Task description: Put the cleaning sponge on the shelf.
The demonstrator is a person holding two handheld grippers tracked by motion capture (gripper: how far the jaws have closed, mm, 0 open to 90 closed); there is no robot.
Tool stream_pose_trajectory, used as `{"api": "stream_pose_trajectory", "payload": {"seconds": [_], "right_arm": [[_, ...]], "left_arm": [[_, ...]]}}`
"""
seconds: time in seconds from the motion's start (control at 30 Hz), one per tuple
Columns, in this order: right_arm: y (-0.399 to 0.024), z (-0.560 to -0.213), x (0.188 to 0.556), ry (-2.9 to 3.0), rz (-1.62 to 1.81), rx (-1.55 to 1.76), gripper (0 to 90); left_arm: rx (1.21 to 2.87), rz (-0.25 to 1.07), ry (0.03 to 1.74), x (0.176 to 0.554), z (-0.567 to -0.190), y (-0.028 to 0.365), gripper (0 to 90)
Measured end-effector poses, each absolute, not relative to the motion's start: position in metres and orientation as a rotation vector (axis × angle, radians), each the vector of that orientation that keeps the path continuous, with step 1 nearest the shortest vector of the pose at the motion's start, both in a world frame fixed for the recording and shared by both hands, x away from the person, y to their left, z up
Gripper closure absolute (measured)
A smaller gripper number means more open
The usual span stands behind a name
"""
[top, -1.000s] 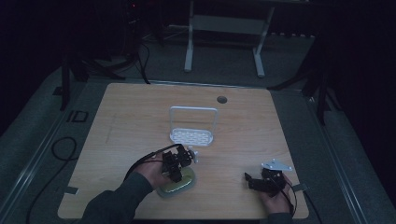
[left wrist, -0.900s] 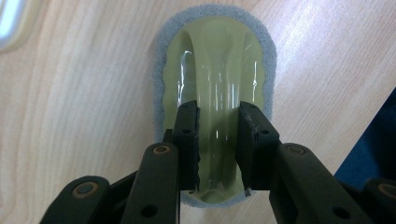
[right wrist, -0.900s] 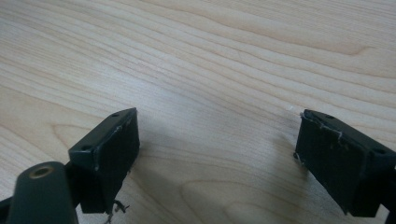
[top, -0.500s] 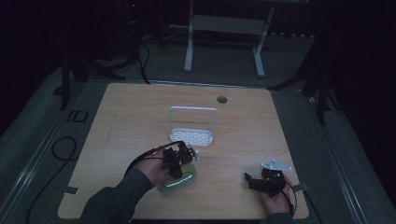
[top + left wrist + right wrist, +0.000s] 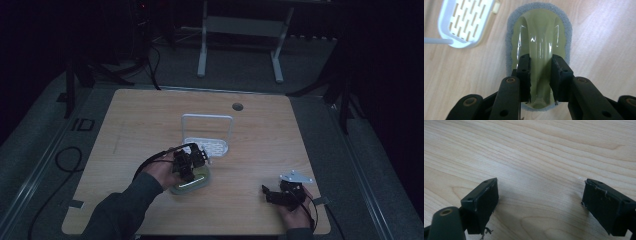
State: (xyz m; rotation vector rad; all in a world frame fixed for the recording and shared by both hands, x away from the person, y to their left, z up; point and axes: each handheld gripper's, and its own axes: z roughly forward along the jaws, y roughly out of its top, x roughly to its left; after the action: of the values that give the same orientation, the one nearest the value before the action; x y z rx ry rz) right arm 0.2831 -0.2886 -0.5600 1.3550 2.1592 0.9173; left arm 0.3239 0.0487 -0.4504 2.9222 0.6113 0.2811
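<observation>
In the high view the left gripper [image 5: 192, 162] points down over an oval scrubbing pad with a glossy olive-green handle and grey foam rim [image 5: 192, 182], which lies flat on the pale wooden table [image 5: 140, 120] just in front of a small white slotted plastic rack with a tall wire loop handle [image 5: 207, 137]; the dim light makes the contact hard to judge from here. The right gripper [image 5: 272, 194] rests low near the table's front right corner, well apart, probably parked so it stays out of the way. In the left gripper view the black jaws are closed on the raised ridge of the pad's handle [image 5: 540, 50], one pad on each flank, a hold that suits lifting it by its narrowest part; the rack [image 5: 464, 22] sits just beside. In the right gripper view the jaws stand wide with nothing between them, bare table [image 5: 541, 152] beneath.
</observation>
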Motion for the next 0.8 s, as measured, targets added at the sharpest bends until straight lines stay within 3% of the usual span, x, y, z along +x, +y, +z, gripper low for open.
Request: {"api": "stream_pose_trajectory", "payload": {"seconds": [0.8], "right_arm": [[-0.289, -0.56, 0.283, 2.16, 0.917, 1.356, 13.0]], "left_arm": [[2.913, 0.464, 0.46, 0.336, -0.445, 0.048, 71.6]]}}
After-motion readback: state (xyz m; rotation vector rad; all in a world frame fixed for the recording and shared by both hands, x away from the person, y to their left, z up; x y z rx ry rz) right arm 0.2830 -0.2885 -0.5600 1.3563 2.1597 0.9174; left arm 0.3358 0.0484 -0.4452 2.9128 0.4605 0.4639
